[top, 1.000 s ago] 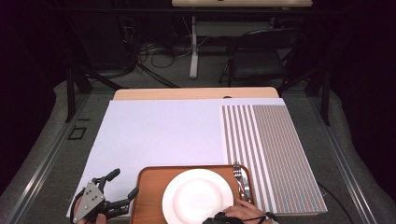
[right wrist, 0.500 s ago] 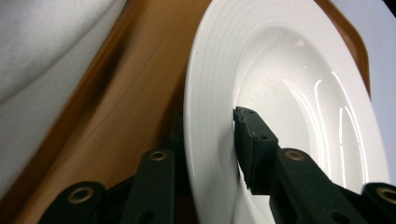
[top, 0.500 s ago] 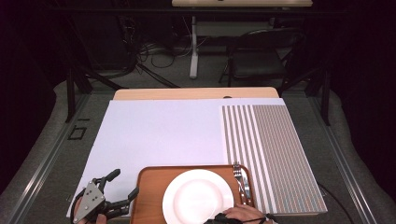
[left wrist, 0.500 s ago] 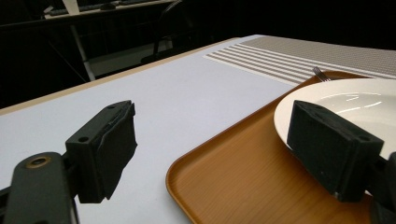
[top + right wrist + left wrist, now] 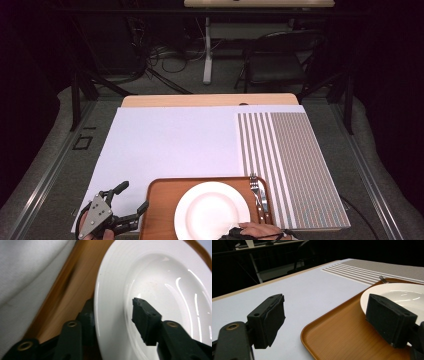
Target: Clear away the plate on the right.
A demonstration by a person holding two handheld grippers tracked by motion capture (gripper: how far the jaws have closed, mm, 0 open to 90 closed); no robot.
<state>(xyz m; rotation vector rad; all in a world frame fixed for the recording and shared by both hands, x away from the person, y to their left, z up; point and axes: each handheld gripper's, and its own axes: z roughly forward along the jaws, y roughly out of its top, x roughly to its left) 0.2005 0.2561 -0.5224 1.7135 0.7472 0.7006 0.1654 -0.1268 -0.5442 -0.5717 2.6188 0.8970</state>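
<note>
A white plate [image 5: 212, 212] lies on a brown wooden tray [image 5: 160, 200] at the table's near edge, with a fork [image 5: 260, 197] along the tray's right side. My right gripper [image 5: 235, 231] is at the plate's near rim. In the right gripper view this gripper [image 5: 112, 307] straddles the rim of the plate [image 5: 155, 277]: one jaw is under it, the other is lifted clear above the bowl. Its jaws have just been opening and do not press on the plate. My left gripper [image 5: 133, 196] stands open beside the tray's left edge, with nothing held between the jaws of this gripper [image 5: 325, 307].
A white sheet [image 5: 170, 145] covers most of the table, and a striped placemat [image 5: 290, 165] lies at its right. Pale cloth [image 5: 25, 270] shows beside the tray [image 5: 67, 290]. A chair [image 5: 275, 65] and cables sit on the floor beyond the table.
</note>
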